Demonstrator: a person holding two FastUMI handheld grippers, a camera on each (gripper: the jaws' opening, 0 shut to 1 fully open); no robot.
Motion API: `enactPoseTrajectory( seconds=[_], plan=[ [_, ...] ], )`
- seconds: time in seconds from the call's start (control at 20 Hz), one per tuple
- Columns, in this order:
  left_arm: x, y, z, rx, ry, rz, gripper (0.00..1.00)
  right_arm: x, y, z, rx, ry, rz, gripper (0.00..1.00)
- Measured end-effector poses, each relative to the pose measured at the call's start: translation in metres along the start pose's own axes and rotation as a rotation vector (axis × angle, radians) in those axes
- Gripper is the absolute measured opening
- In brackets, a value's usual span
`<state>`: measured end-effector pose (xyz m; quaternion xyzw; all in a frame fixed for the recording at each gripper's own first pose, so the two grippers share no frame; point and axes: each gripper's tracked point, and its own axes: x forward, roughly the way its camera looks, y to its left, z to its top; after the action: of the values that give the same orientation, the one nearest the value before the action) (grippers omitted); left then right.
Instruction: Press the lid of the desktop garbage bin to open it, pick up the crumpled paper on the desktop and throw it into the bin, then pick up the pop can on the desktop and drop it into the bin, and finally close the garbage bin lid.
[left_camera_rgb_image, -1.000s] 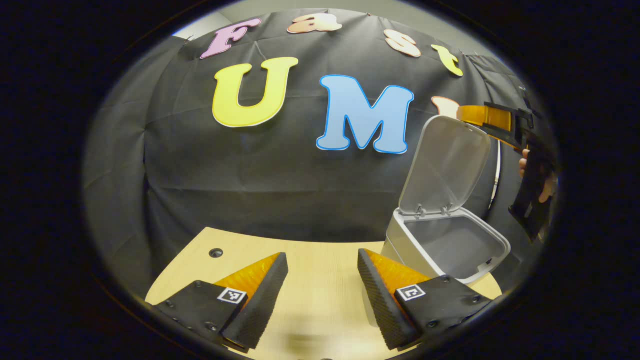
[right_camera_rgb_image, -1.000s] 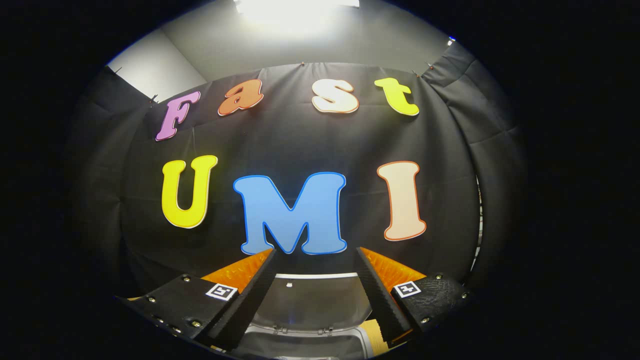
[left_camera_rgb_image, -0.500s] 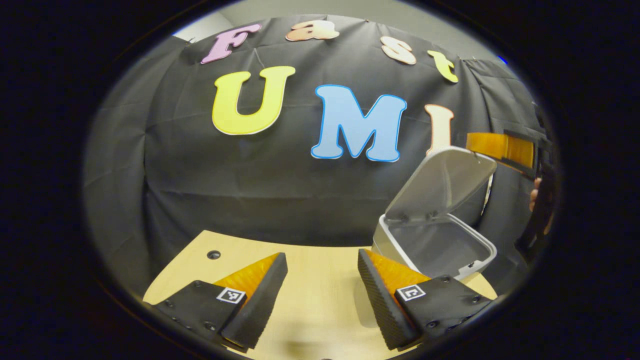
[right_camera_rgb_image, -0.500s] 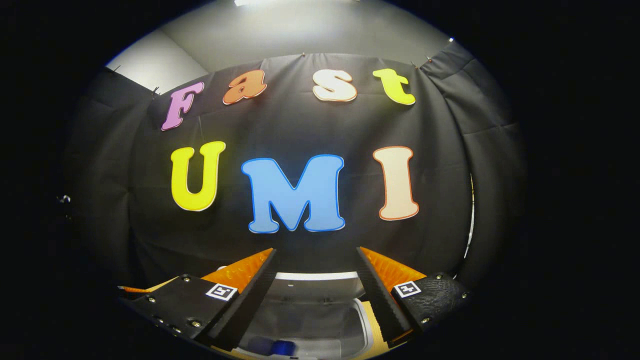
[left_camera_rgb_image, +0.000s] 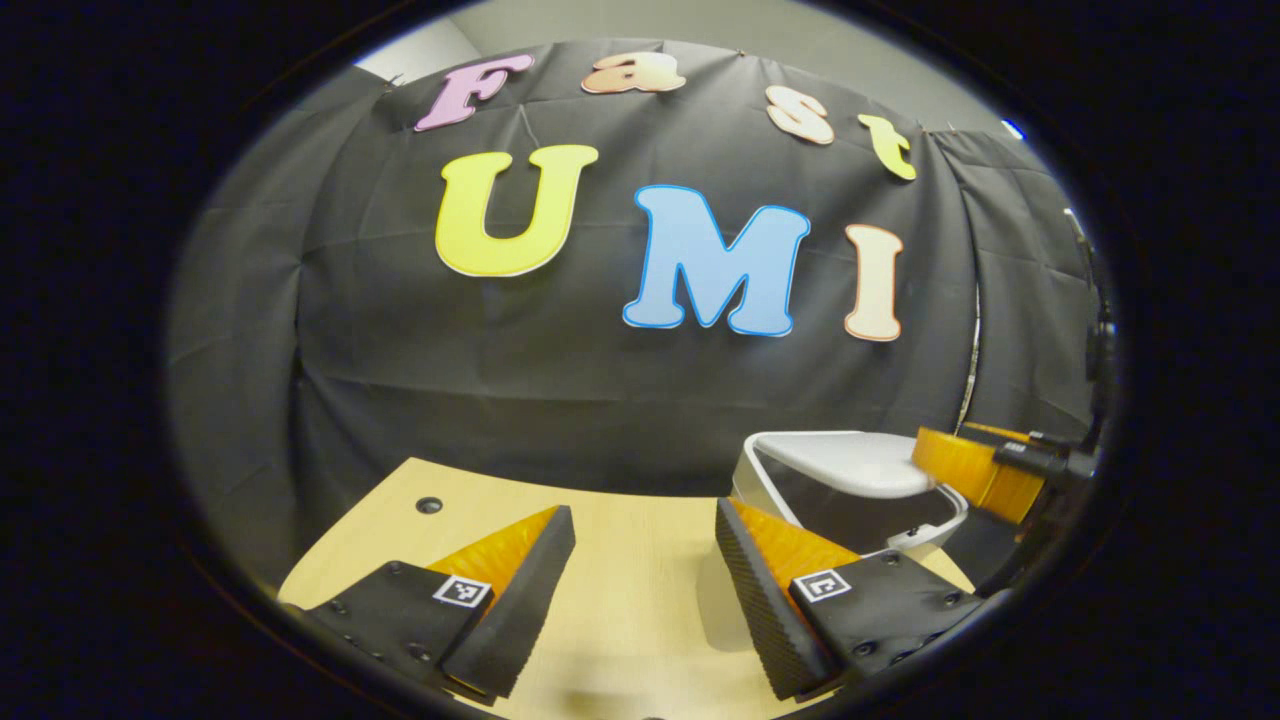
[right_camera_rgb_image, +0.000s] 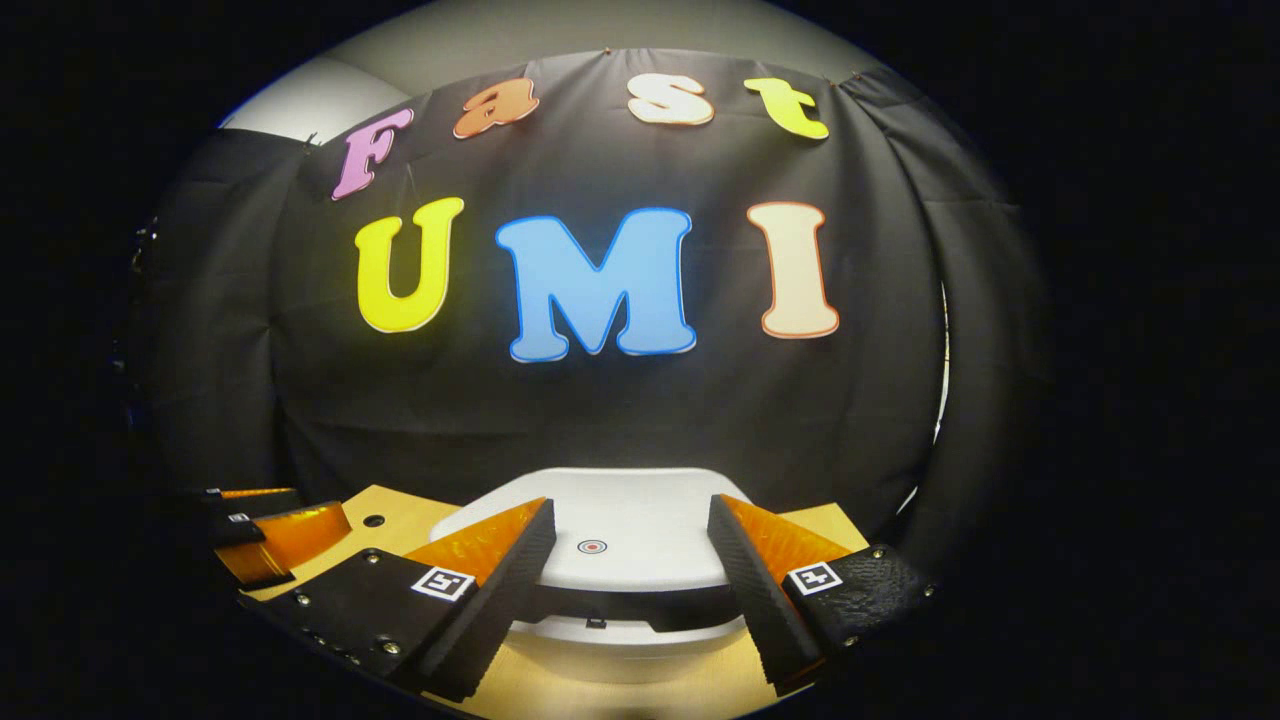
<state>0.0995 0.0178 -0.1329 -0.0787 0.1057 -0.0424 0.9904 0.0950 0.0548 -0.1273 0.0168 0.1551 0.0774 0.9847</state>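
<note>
A: Where is the bin, and how does its lid stand?

B: The bin (right_camera_rgb_image: 600, 640) sits on the counter (left_camera_rgb_image: 620, 600) toward its right end, near the black cloth wall (left_camera_rgb_image: 600, 400). I see its lid (right_camera_rgb_image: 600, 530) lowered nearly flat, with a dark gap under the front edge, so I judge it not yet latched.

A: How are the claws held?

B: My right claw (right_camera_rgb_image: 630, 590) is spread, one finger to each side of the lid, holding nothing. From the left gripper view, the right claw (left_camera_rgb_image: 975, 470) lies at the lid's (left_camera_rgb_image: 850, 465) far edge; I judge it is there to push the lid down. My left claw (left_camera_rgb_image: 645, 590) is spread and empty, held beside the bin (left_camera_rgb_image: 900, 535), I judge to stay clear.

A: The paper and can?

B: Neither lies on the counter in front of me; I judge both are inside.
</note>
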Motion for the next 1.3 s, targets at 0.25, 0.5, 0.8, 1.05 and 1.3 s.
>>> enactPoseTrajectory(
  seconds=[0.25, 0.5, 0.8, 1.05, 1.3],
  plan=[
    [-0.012, 0.009, -0.002, -0.009, -0.001, 0.017, 0.94, -0.003, 0.001, -0.022, -0.017, 0.048, 0.003, 0.98],
    [-0.016, 0.015, -0.009, -0.038, 0.009, 0.028, 0.94, -0.001, 0.001, -0.027, -0.024, 0.052, -0.003, 0.98],
    [-0.017, 0.013, -0.014, -0.043, 0.018, 0.024, 0.94, -0.004, 0.001, -0.030, -0.026, 0.017, 0.003, 0.99],
    [-0.016, 0.006, -0.017, -0.046, 0.020, 0.013, 0.94, -0.005, 0.001, -0.034, -0.045, 0.001, -0.006, 0.99],
    [-0.017, 0.004, -0.017, -0.041, 0.020, 0.008, 0.94, -0.008, 0.002, -0.036, -0.039, 0.006, -0.009, 0.99]
  ],
)
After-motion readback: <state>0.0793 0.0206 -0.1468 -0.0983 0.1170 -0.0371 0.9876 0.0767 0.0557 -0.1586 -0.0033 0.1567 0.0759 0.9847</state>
